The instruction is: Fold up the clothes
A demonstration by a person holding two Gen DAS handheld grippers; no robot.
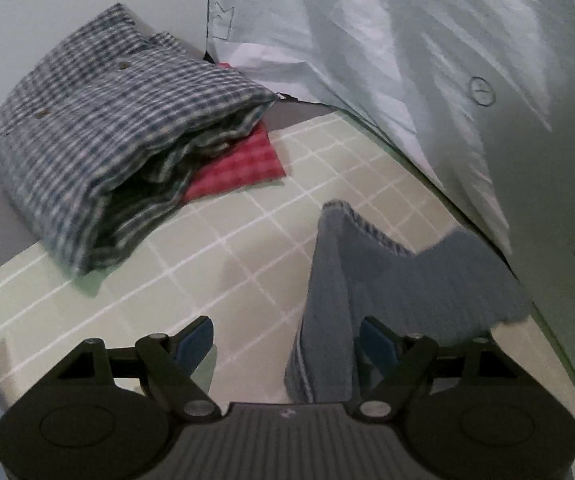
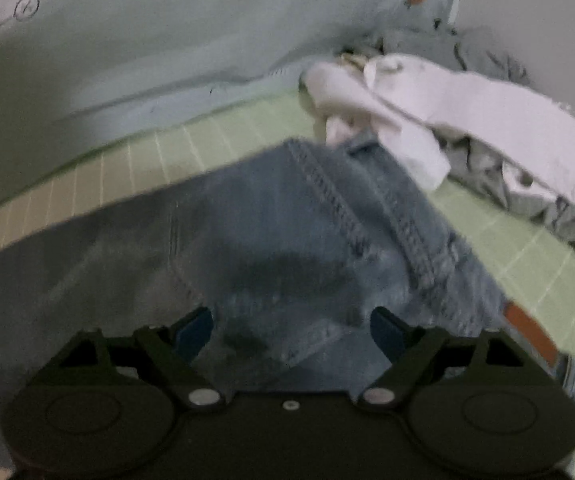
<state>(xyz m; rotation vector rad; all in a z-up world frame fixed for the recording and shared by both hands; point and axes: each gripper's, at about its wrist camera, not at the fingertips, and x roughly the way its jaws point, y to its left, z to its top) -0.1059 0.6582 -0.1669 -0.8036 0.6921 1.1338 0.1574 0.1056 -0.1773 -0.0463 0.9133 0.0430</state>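
Blue jeans (image 2: 287, 220) lie on a green grid mat (image 2: 127, 168); their seams and an orange label show in the right wrist view. My right gripper (image 2: 290, 332) hovers just over the denim, jaws wide apart, nothing pinched. In the left wrist view a raised fold of the jeans (image 1: 367, 280) stands between the fingers of my left gripper (image 1: 287, 340), close to the right pad (image 1: 375, 340). The left pad is well clear of it, so this gripper is open too.
A folded blue-and-white plaid shirt (image 1: 99, 140) rests on a red checked cloth (image 1: 239, 164) at the mat's (image 1: 247, 240) far left. A heap of white cloth (image 2: 447, 120) and grey garments (image 2: 547, 208) sits at the far right. A pale sheet (image 1: 367, 40) hangs behind.
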